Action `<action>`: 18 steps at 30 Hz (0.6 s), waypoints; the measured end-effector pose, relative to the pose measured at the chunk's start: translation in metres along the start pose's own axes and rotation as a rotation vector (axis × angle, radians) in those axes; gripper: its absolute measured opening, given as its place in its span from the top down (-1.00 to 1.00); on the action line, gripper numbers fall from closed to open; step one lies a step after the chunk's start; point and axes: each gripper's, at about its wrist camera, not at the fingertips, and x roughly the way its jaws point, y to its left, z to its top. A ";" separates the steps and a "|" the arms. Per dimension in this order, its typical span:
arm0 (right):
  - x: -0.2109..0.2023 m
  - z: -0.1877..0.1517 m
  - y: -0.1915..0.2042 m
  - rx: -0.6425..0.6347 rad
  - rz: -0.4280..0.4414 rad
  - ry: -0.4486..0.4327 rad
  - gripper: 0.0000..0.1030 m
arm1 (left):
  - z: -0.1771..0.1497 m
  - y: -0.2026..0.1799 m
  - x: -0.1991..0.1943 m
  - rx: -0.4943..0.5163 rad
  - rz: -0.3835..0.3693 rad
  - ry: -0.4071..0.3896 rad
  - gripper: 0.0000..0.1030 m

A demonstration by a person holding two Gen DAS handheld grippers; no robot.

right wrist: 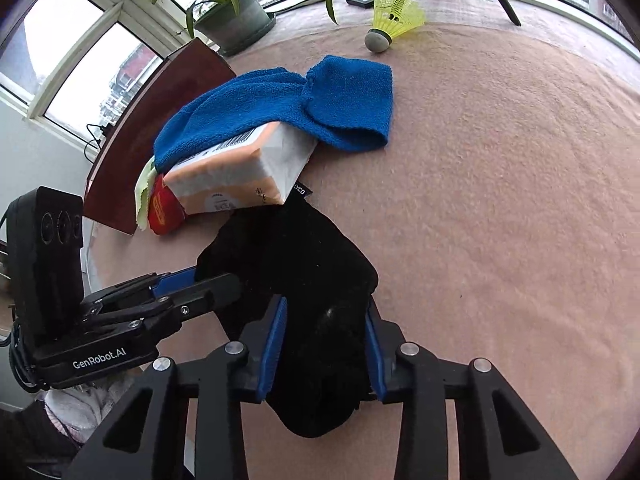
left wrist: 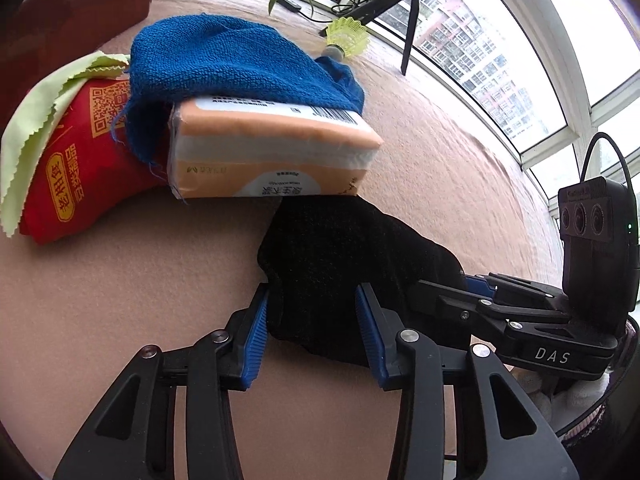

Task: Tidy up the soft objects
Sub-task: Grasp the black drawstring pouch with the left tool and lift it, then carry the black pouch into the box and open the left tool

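Fingers [left wrist: 260,320] of both grippers pinch black cloth [left wrist: 340,248].

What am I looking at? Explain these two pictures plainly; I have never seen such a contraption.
There is no robot here. A person holds a two-finger clamp in each hand, and each clamp has a wide-angle camera looking along its fingers. One picture is from the left gripper, the other from the right gripper, and each also shows the other tool at its side.

On the pinkish table cover a blue towel is draped over an orange tissue pack. That pack leans on a red packet with a pale green cloth on it. A yellow shuttlecock lies further back.

Both grippers have the black cloth between their blue pads.
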 end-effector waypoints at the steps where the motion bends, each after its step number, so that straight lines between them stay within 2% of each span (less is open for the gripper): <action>1: -0.003 -0.005 0.000 -0.001 -0.007 0.000 0.36 | -0.002 -0.003 0.001 0.009 -0.006 0.007 0.22; 8: -0.020 -0.027 0.003 0.019 -0.030 -0.017 0.37 | -0.012 -0.016 -0.002 0.039 -0.030 0.017 0.22; 18: -0.054 -0.024 0.035 -0.019 -0.033 -0.093 0.39 | -0.004 -0.029 -0.043 0.087 -0.029 -0.097 0.22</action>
